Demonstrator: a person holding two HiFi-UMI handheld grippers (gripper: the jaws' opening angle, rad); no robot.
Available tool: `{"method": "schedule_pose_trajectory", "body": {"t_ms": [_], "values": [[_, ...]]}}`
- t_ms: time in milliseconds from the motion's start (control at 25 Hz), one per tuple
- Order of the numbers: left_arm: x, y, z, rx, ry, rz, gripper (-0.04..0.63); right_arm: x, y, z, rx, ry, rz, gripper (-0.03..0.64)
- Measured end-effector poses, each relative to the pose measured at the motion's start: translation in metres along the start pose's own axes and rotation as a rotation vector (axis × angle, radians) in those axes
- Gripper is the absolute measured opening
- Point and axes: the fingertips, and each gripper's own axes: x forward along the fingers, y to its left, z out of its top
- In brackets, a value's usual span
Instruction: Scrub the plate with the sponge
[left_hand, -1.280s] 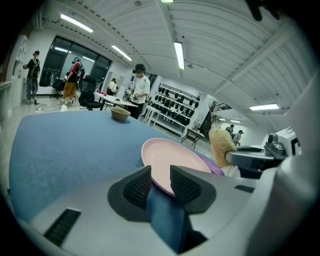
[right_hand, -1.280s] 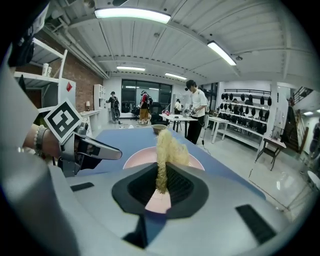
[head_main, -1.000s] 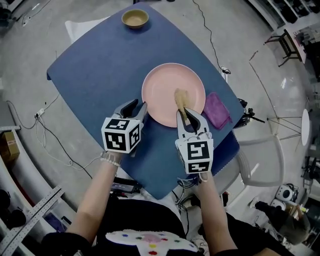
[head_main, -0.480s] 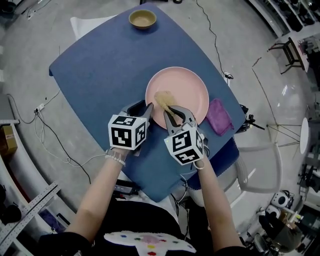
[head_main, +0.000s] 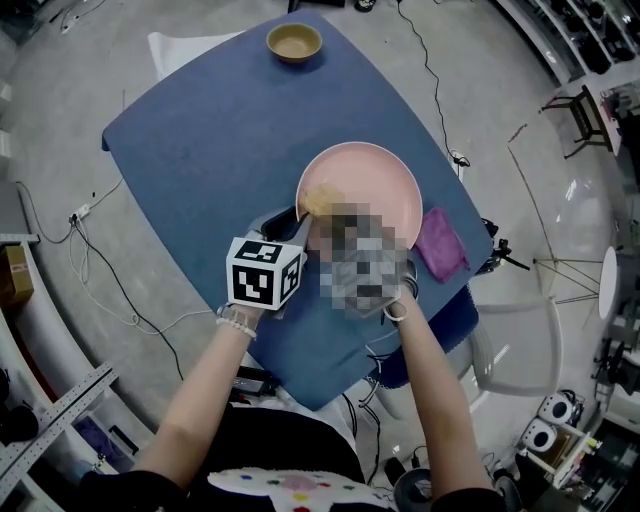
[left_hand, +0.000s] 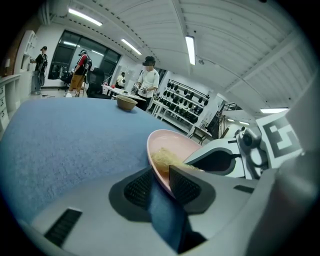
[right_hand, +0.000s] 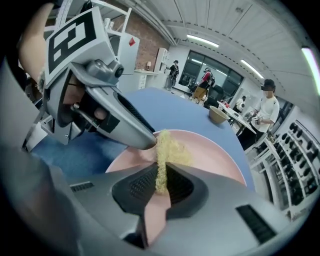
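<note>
Evidently the scrubbing step is in hand. The sponge (right_hand: 167, 150), a yellowish fibrous pad, is clamped between the closed right tongs (right_hand: 161, 175) and is pressed onto the near left part of the plate (head_main: 375, 180). The plate's near rim is straddled by the left tongs (left_hand: 161, 182), whose jaws have just been closing. They are judged not yet clamped, since a firm press of the pads on the rim cannot be made out.

For the next move, the rim should be pinched fast so that the plate is not dragged. The sponge should then be drawn in strokes across the bare pink surface beyond it, and kept clear of the left tongs, which it nearly touches.

The plate is carried on a tabletop (head_main: 200, 130) covered with a blue cloth. A purple rag (head_main: 441, 243) is seen just beside the plate on its right, and a small tan bowl (head_main: 294, 42) well beyond it at the far corner. Around the tabletop a grey floor with loose cables (head_main: 110, 280) is shown. Behind the plate, in the gripper views, a lit workshop with benches, racks and several standing people (left_hand: 148, 80) can be made out.
</note>
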Motion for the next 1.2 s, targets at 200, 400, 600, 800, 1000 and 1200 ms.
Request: {"method": "schedule_pose_trajectory", "body": {"t_ms": [200, 400, 600, 800, 1000, 1200], "values": [[0.000, -0.001, 0.000, 0.000, 0.000, 0.002, 0.103, 0.009, -0.005, 0.004, -0.043, 0.018, 0.020, 0.040], [0.001, 0.000, 0.000, -0.009, 0.000, -0.005, 0.101, 0.016, -0.016, 0.007, -0.023, 0.020, 0.015, 0.040], [0.000, -0.001, 0.000, -0.010, 0.001, -0.004, 0.100, 0.022, -0.026, 0.009, 0.004, 0.016, 0.009, 0.040], [-0.001, 0.000, -0.001, -0.011, 0.002, -0.003, 0.100, 0.027, -0.039, 0.011, 0.036, 0.009, -0.012, 0.040], [-0.001, 0.001, 0.000, -0.010, 0.001, -0.001, 0.100, 0.032, -0.057, 0.012, 0.100, -0.003, -0.056, 0.040], [-0.001, 0.001, 0.000, -0.013, 0.004, -0.001, 0.100, 0.034, -0.072, 0.010, 0.163, -0.014, -0.084, 0.040]]}}
